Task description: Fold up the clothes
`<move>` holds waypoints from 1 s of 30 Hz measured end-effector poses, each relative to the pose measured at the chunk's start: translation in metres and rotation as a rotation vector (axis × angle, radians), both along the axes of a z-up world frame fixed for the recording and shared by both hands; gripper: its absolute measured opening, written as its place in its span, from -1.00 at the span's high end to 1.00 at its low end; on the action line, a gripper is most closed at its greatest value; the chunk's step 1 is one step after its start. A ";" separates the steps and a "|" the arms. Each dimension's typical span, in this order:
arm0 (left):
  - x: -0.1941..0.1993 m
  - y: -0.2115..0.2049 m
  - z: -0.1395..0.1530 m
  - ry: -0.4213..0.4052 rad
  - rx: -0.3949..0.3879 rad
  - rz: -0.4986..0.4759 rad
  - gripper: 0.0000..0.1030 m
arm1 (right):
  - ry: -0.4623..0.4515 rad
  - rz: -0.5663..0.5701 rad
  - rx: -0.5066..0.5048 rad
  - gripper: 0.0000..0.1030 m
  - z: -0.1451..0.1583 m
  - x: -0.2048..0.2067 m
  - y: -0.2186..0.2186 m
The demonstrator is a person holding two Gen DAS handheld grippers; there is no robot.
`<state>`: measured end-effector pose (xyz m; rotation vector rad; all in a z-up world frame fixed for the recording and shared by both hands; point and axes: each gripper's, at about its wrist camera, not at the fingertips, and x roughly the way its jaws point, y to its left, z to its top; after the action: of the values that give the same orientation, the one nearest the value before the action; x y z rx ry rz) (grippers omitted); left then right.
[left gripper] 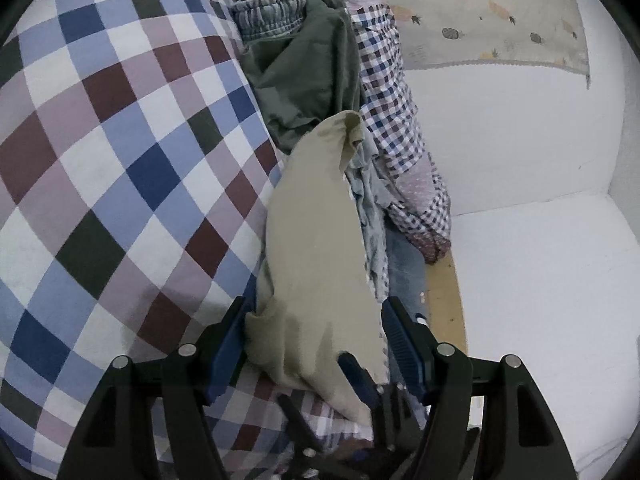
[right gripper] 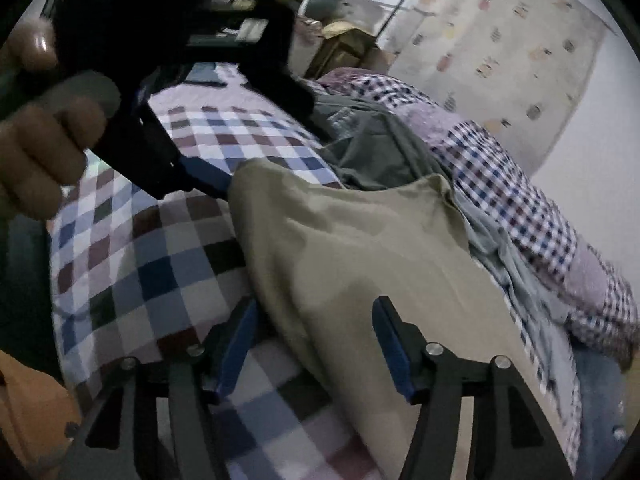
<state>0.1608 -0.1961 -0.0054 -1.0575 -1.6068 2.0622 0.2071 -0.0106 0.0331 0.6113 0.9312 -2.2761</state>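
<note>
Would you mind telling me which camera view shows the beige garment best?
The right wrist view: the beige garment spreads broad across the checked bedspread. The left wrist view shows it as a narrow foreshortened strip.

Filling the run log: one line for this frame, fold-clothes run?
stage: pickup | left gripper: open, straddling beige garment | right gripper: open, over same garment | surface: checkered bedsheet | clothes pile unfolded
</note>
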 end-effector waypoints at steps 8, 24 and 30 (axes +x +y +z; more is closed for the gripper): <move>-0.003 0.002 -0.003 -0.010 0.037 0.013 -0.37 | 0.032 -0.020 0.052 0.20 -0.007 -0.022 -0.015; -0.020 0.049 -0.002 0.003 -0.037 -0.005 -0.44 | 0.022 -0.055 -0.062 0.91 0.030 -0.026 -0.003; -0.038 0.056 -0.002 0.029 -0.039 0.000 -0.44 | 0.018 -0.050 -0.107 0.91 0.036 -0.027 0.004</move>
<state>0.1228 -0.1405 -0.0077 -1.0356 -1.5588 2.1070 0.1805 -0.0062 0.0689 0.5740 0.8056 -2.3618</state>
